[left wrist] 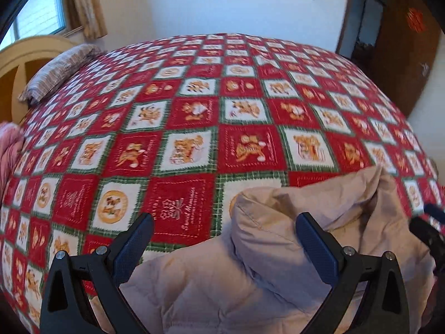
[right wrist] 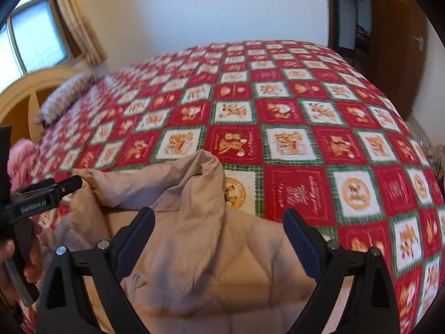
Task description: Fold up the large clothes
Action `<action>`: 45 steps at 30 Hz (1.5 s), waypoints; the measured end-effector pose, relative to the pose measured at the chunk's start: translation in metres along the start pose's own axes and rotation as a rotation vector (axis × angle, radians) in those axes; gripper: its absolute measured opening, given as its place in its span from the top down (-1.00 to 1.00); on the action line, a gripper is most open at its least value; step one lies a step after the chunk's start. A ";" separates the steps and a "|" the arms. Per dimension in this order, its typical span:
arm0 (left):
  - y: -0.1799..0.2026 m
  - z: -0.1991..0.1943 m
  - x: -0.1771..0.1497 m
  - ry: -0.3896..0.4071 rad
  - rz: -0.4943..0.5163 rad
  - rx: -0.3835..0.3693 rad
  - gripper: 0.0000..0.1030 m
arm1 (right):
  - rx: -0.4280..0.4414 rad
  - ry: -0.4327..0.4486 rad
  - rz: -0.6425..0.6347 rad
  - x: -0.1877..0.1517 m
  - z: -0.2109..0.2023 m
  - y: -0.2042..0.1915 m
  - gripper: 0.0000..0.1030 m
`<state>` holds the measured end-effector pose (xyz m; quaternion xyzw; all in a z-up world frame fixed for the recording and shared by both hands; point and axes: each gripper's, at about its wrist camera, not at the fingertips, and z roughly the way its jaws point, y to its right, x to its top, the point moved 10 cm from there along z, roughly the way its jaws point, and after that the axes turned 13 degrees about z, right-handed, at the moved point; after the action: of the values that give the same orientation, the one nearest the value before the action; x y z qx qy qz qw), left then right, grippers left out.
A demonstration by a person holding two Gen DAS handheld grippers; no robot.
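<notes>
A beige quilted padded coat (left wrist: 278, 250) lies crumpled at the near edge of the bed, its puffy hood bunched up; it also shows in the right wrist view (right wrist: 200, 250). My left gripper (left wrist: 225, 220) is open and empty, its jaws wide apart just above the coat. My right gripper (right wrist: 219, 214) is also open and empty, hovering over the coat's middle. The left gripper shows from the side at the left edge of the right wrist view (right wrist: 52, 189). Part of the right gripper shows at the right edge of the left wrist view (left wrist: 428, 228).
The bed carries a red, white and green checked blanket (left wrist: 222, 105) with bear pictures. A striped pillow (left wrist: 58, 69) lies by the wooden headboard (left wrist: 16, 64) at far left. Pink fabric (right wrist: 19, 158) lies at the left edge. A dark wooden door (right wrist: 395, 41) stands at far right.
</notes>
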<state>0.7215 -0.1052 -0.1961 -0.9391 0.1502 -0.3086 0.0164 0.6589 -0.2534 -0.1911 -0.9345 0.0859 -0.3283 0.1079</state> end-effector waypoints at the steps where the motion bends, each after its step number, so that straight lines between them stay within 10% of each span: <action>1: 0.002 0.003 -0.003 0.000 0.013 -0.002 -0.98 | -0.004 -0.013 -0.021 -0.001 0.007 -0.002 -0.85; 4: 0.002 0.010 -0.012 -0.003 0.017 -0.026 -0.97 | -0.008 -0.063 -0.067 -0.009 0.026 -0.008 -0.79; 6: 0.004 0.009 -0.016 0.014 0.032 -0.060 -0.57 | -0.022 -0.080 -0.102 -0.014 0.033 -0.010 -0.37; 8: 0.015 0.007 -0.020 0.000 0.069 -0.142 0.52 | -0.035 -0.103 -0.136 -0.022 0.036 -0.008 0.19; 9: 0.018 0.005 -0.022 -0.001 0.083 -0.158 0.67 | -0.045 -0.104 -0.149 -0.025 0.035 -0.007 0.59; 13: 0.021 -0.021 -0.022 0.086 0.176 -0.114 0.87 | -0.080 -0.054 -0.199 -0.028 0.016 -0.001 0.83; 29: 0.022 -0.029 -0.105 0.106 0.222 -0.076 0.94 | -0.122 0.001 -0.205 -0.071 -0.026 0.033 0.92; 42: 0.003 -0.090 -0.092 0.200 0.161 -0.063 0.82 | -0.173 -0.002 -0.220 -0.087 -0.015 0.051 0.66; 45: -0.012 -0.116 -0.078 0.264 0.116 -0.022 -0.18 | -0.152 -0.001 -0.197 -0.086 -0.023 0.055 0.00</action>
<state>0.5970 -0.0641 -0.1460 -0.8802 0.2086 -0.4262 0.0042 0.5728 -0.2897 -0.2390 -0.9439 0.0184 -0.3296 0.0039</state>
